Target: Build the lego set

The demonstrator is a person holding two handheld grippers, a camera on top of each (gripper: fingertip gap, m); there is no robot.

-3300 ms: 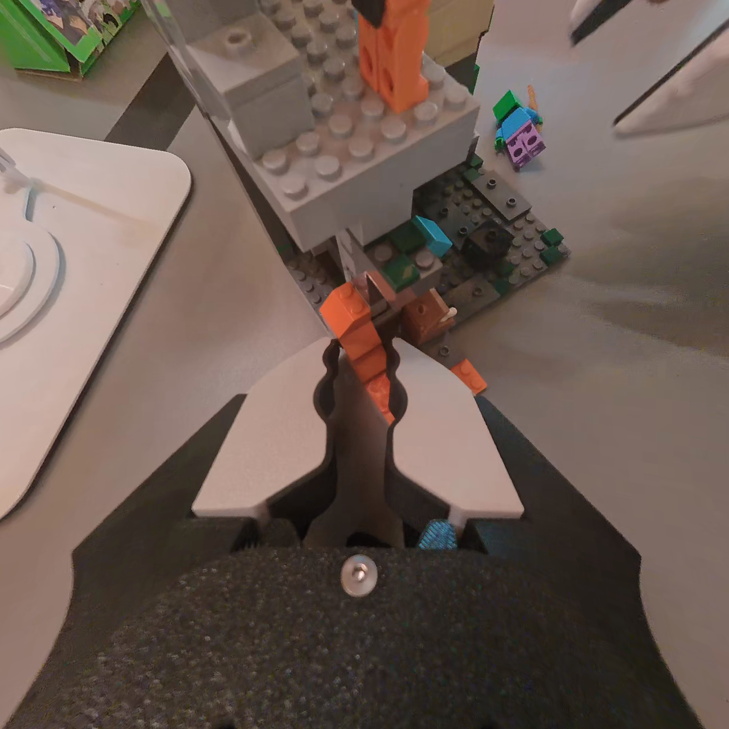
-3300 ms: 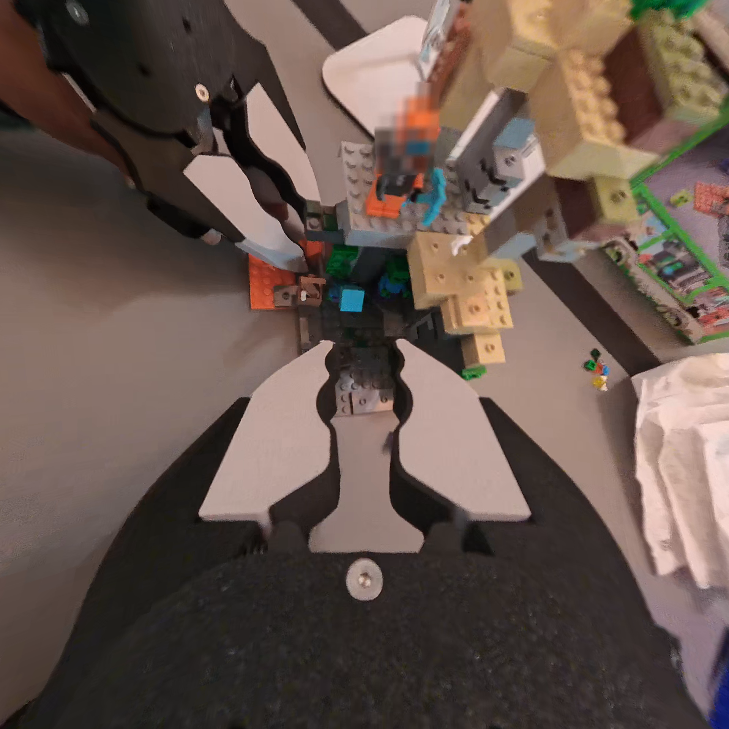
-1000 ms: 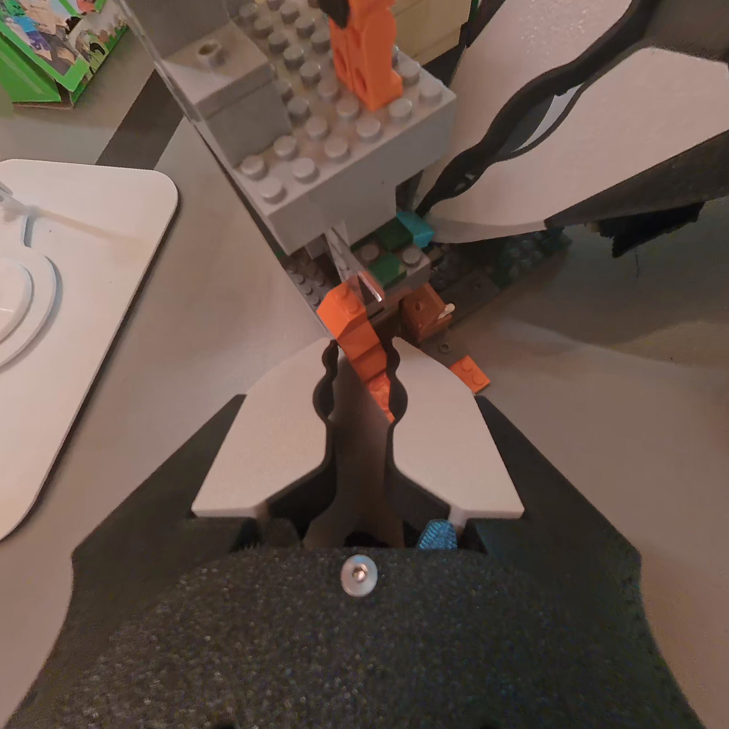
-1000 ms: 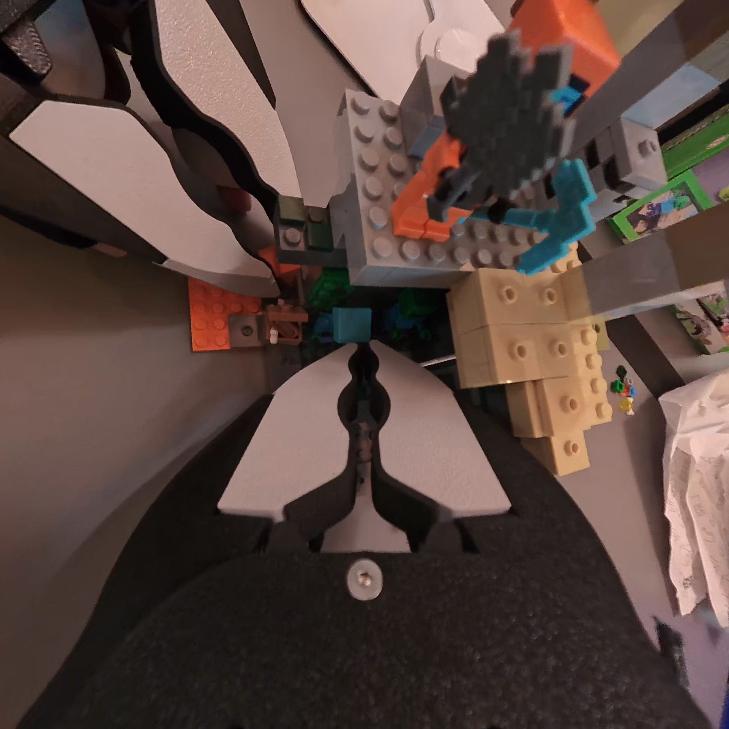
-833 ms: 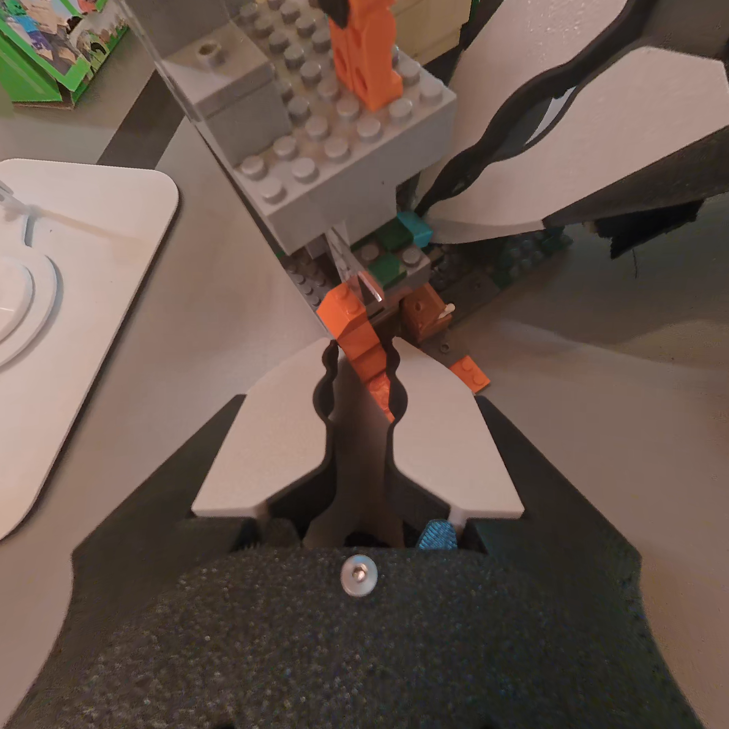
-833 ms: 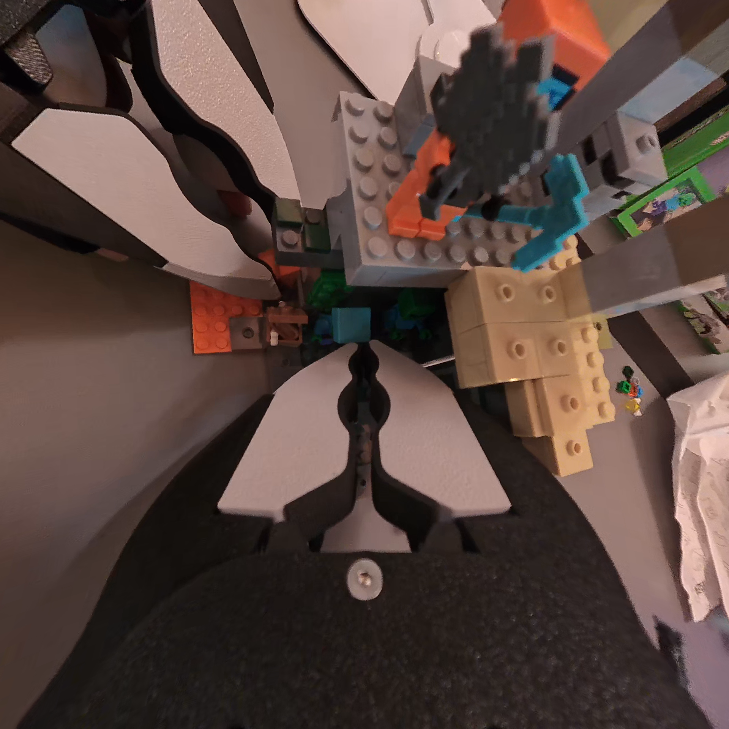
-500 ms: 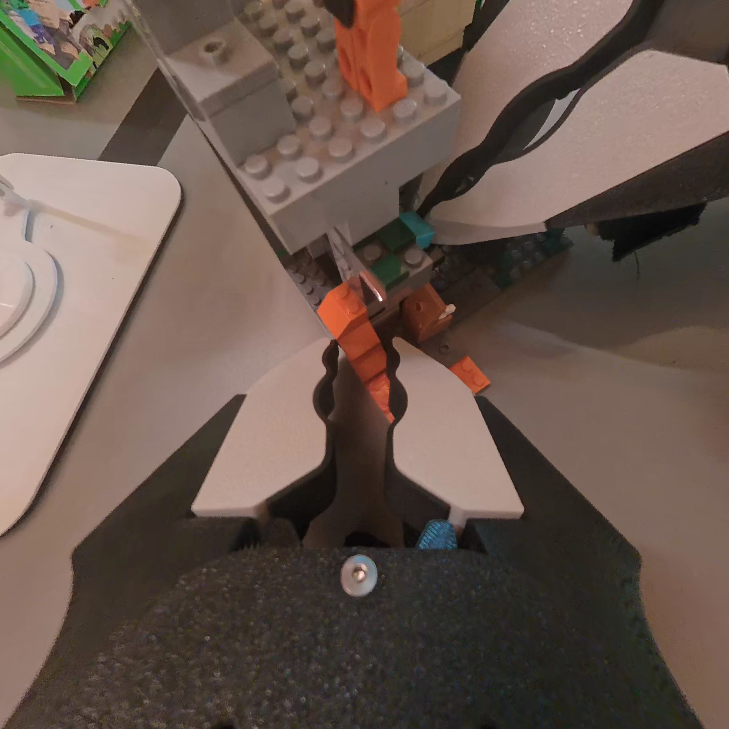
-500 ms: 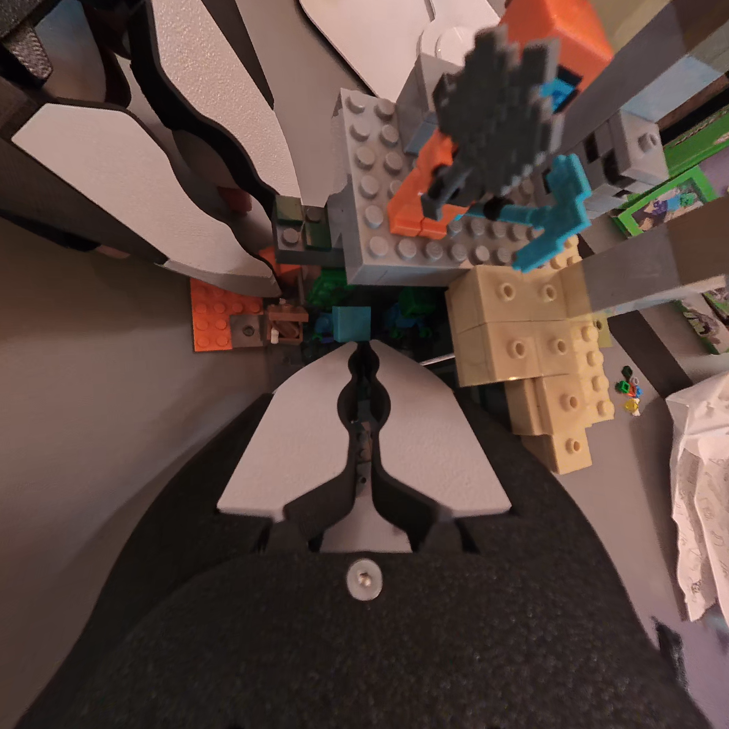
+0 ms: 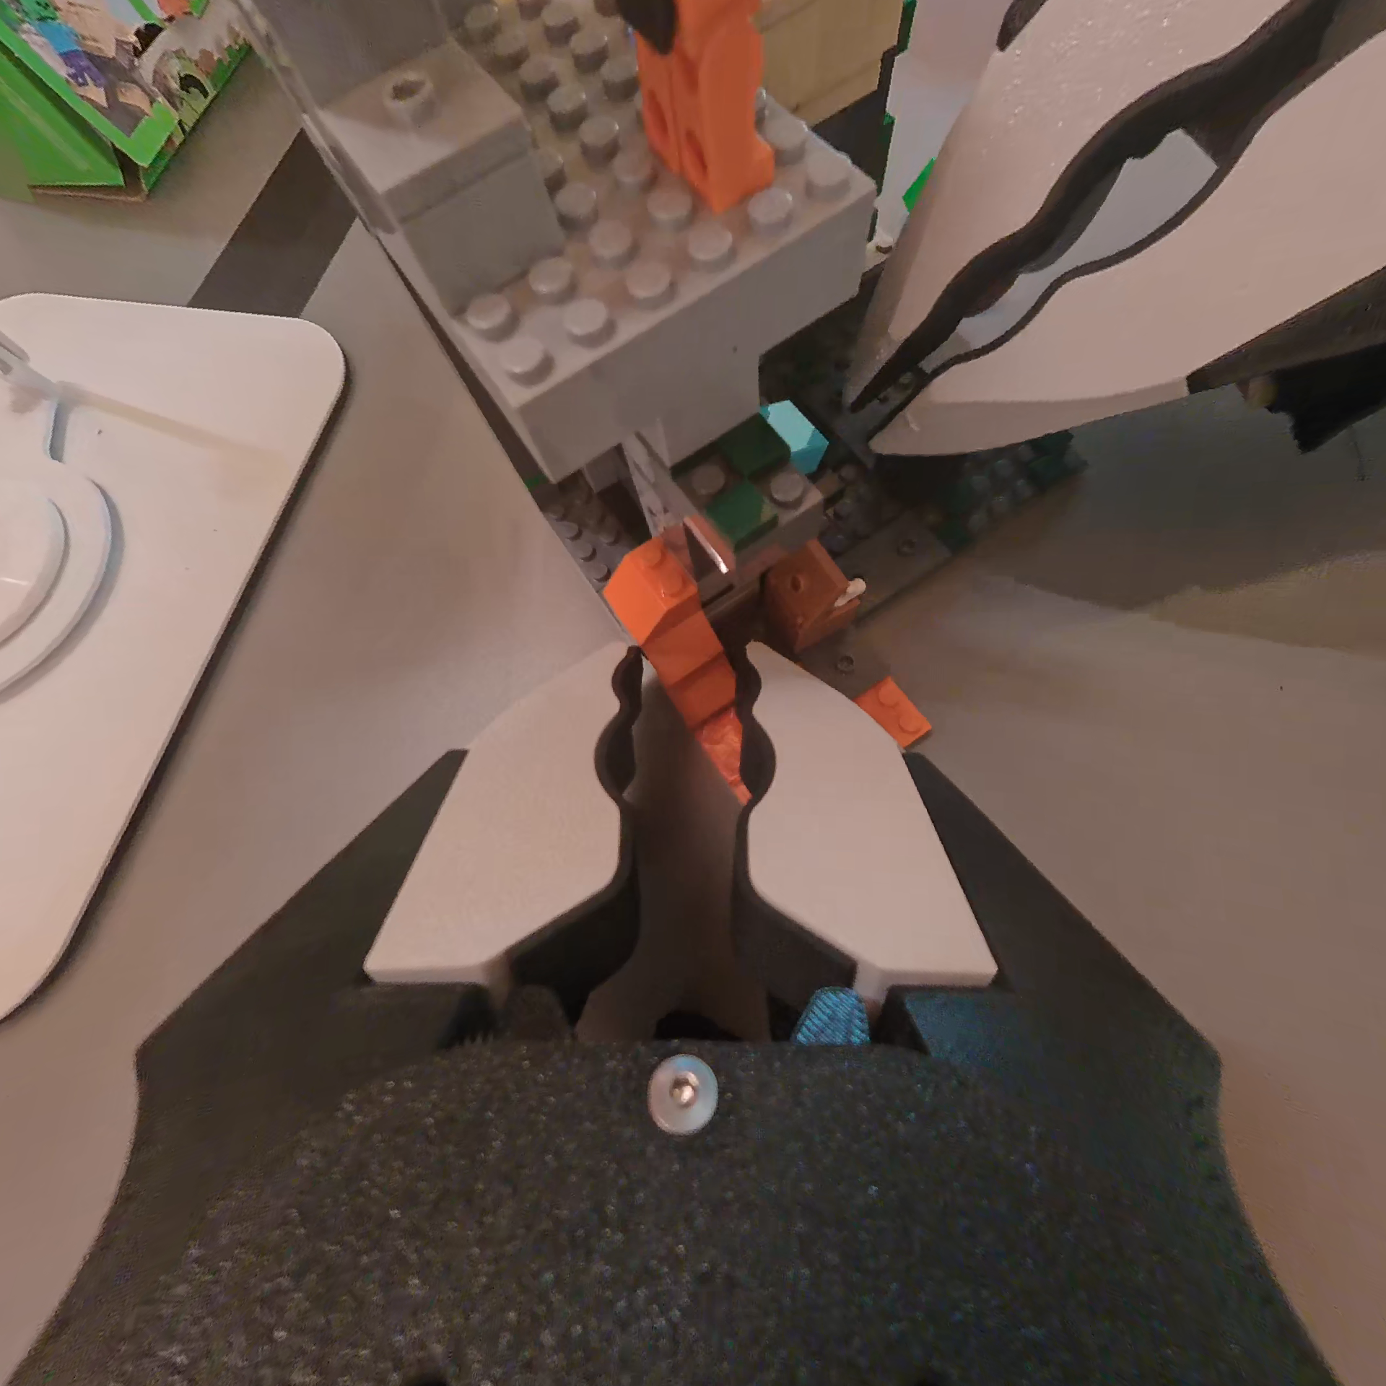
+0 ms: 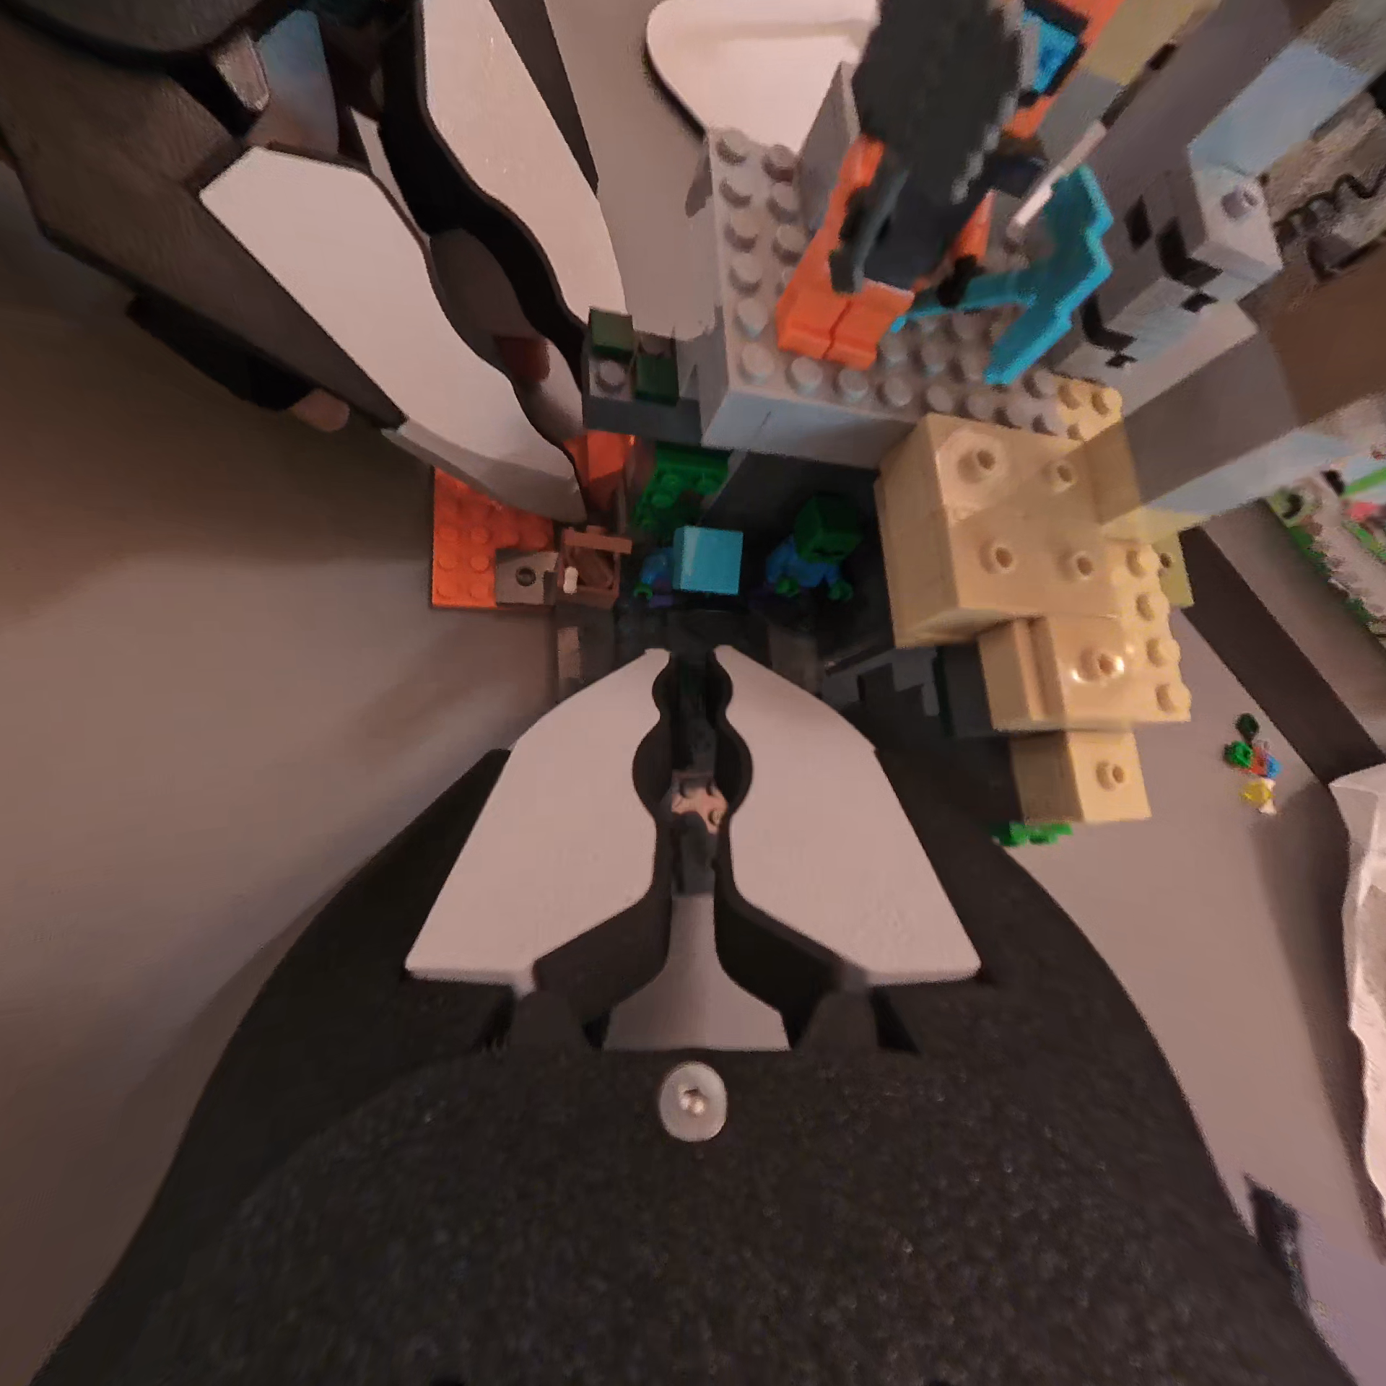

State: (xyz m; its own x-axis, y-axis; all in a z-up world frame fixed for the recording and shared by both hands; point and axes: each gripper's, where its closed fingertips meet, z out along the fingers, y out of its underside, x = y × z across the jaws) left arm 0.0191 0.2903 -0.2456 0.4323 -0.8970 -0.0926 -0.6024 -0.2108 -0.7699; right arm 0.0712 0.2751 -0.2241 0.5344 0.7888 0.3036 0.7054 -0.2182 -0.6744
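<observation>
Our left gripper [image 9: 694, 664] is clamped on the orange bricks [image 9: 679, 637] at the near corner of the lego build [image 9: 660, 247], which stands on the grey table [image 9: 1125, 750]. Our right gripper [image 10: 694, 660] is closed on a dark piece [image 10: 696, 795], its tips at the dark baseplate [image 10: 877, 682] beside the tan blocks [image 10: 1005, 555].

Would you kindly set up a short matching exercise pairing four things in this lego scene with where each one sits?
Things:
1. orange bricks
2. orange figure
3. loose small pieces
4. white board

Places:
A. standing on the grey studded platform
B. flat on the table, left of the build
C. between the left gripper fingers
D. scattered on the table beside the tan blocks

Pairs: 1-C, 2-A, 3-D, 4-B
</observation>
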